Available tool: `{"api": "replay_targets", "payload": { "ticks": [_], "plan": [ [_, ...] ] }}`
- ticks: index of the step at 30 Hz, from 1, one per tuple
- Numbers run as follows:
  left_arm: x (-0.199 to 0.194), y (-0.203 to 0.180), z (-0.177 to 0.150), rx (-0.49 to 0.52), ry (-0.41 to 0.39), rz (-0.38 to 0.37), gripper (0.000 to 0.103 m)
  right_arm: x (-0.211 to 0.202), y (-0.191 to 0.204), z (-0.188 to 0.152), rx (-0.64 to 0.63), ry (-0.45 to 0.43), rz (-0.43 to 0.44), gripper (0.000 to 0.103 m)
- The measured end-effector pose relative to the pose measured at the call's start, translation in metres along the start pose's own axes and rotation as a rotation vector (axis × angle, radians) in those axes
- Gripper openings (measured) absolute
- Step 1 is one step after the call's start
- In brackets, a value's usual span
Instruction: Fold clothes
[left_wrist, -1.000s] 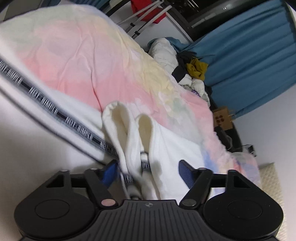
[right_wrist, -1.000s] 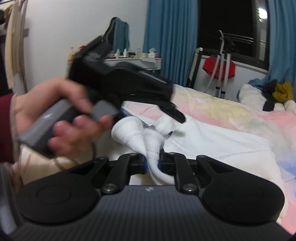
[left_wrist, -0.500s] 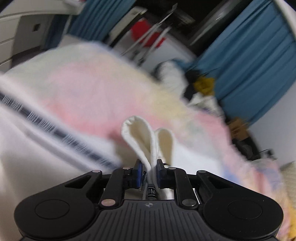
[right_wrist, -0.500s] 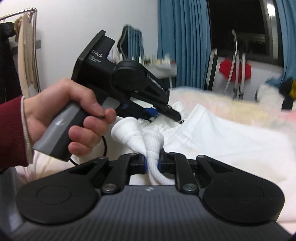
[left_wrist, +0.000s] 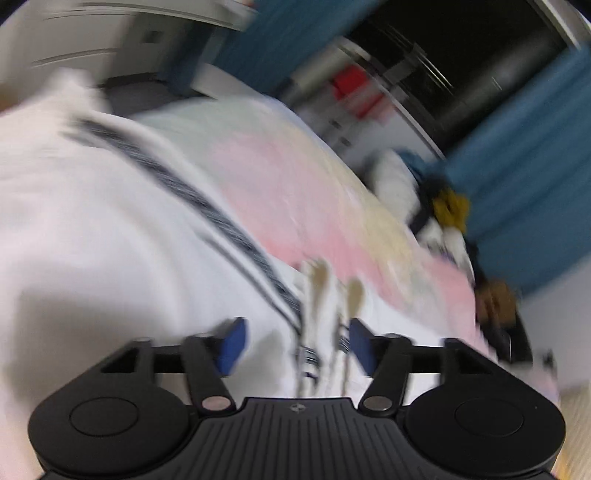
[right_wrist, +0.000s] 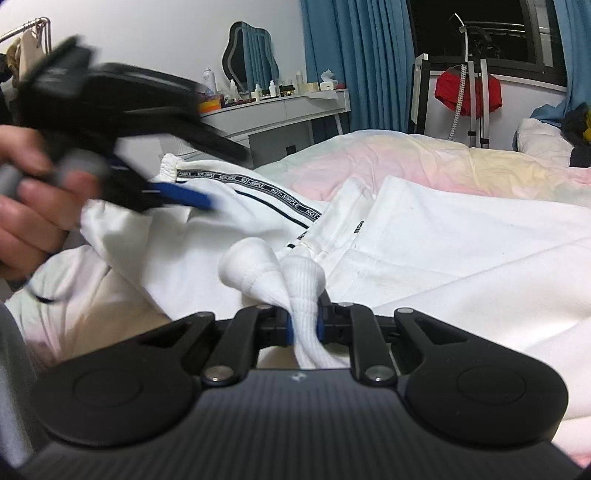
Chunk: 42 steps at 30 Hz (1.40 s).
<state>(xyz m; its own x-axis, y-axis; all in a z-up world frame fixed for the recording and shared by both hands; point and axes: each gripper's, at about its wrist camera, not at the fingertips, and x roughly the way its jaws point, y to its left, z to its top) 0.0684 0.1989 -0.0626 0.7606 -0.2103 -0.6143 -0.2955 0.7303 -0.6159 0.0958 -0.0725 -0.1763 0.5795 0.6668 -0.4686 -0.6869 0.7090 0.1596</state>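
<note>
White trousers (right_wrist: 424, 236) with a black lettered side stripe (right_wrist: 258, 186) lie folded on the pastel bedspread (right_wrist: 424, 158). My right gripper (right_wrist: 304, 326) is shut on the bunched ribbed cuffs (right_wrist: 273, 269) of the trousers. My left gripper (left_wrist: 293, 345) is open above the trousers (left_wrist: 110, 240), its blue pads (left_wrist: 231, 345) apart, with folded white cloth edges and the stripe (left_wrist: 192, 199) between them; the view is blurred. The left gripper (right_wrist: 177, 194) also shows in the right wrist view, hand-held at the left over the waistband end.
A heap of clothes (left_wrist: 439, 210) lies at the far end of the bed. A dressing table (right_wrist: 280, 110) with bottles and a mirror stands behind, with blue curtains (right_wrist: 358, 62) and a drying rack with a red garment (right_wrist: 467, 92).
My left gripper has opened and let go of the cloth it was pinching, and has swung left and away. My right gripper stays shut on the cuffs.
</note>
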Motion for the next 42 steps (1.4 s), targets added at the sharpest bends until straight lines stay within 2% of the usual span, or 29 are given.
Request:
{"api": "replay_targets", "payload": {
  "ticks": [2,5,6,7,11,13,16,20,22,25,30,33,34,35,39,42],
  "plan": [
    [-0.020,0.019,0.001,-0.078,-0.023,0.029,0.088,-0.002,-0.003,0.003,0.019,0.008,0.025,0.026],
    [-0.049,0.048,0.001,-0.196,-0.057,0.072,0.091,-0.010,-0.002,0.003,0.039,0.015,0.056,0.050],
    [-0.059,0.057,0.002,-0.235,-0.068,0.086,0.091,-0.013,-0.001,0.003,0.046,0.013,0.063,0.061],
    [-0.069,0.067,0.002,-0.274,-0.080,0.101,0.091,-0.017,0.000,0.003,0.053,0.007,0.069,0.067],
    [-0.105,0.105,0.003,-0.431,-0.121,0.152,0.091,-0.036,-0.001,0.009,0.081,-0.019,0.084,0.067],
    [-0.100,0.123,0.005,-0.503,-0.108,0.137,0.091,-0.049,-0.006,0.014,0.110,-0.059,0.061,0.067],
    [-0.088,0.142,0.008,-0.574,-0.102,0.153,0.091,-0.063,-0.028,0.024,0.184,-0.116,-0.031,0.067],
    [-0.076,0.160,0.007,-0.645,-0.136,0.170,0.087,-0.063,-0.068,0.028,0.262,-0.144,-0.215,0.067],
    [-0.078,0.164,0.011,-0.627,-0.188,0.183,0.087,-0.051,-0.082,0.025,0.268,-0.113,-0.290,0.068],
    [-0.080,0.169,0.017,-0.602,-0.237,0.202,0.086,-0.020,-0.091,0.013,0.258,-0.013,-0.324,0.068],
    [-0.082,0.176,0.026,-0.562,-0.304,0.234,0.080,-0.005,-0.074,0.010,0.161,0.006,-0.364,0.068],
    [-0.083,0.167,0.029,-0.496,-0.330,0.246,0.059,0.001,-0.071,0.009,0.144,0.018,-0.361,0.068],
    [-0.083,0.155,0.031,-0.453,-0.348,0.242,0.044,0.002,-0.070,0.009,0.141,0.021,-0.361,0.068],
    [-0.083,0.142,0.032,-0.410,-0.365,0.239,0.036,0.003,-0.070,0.009,0.144,0.023,-0.362,0.068],
    [-0.083,0.092,0.039,-0.237,-0.433,0.226,0.026,-0.002,-0.075,0.012,0.196,0.017,-0.350,0.068],
    [-0.082,0.031,0.041,-0.088,-0.491,0.198,0.026,-0.017,-0.085,0.017,0.276,-0.007,-0.334,0.066]
  ]
}}
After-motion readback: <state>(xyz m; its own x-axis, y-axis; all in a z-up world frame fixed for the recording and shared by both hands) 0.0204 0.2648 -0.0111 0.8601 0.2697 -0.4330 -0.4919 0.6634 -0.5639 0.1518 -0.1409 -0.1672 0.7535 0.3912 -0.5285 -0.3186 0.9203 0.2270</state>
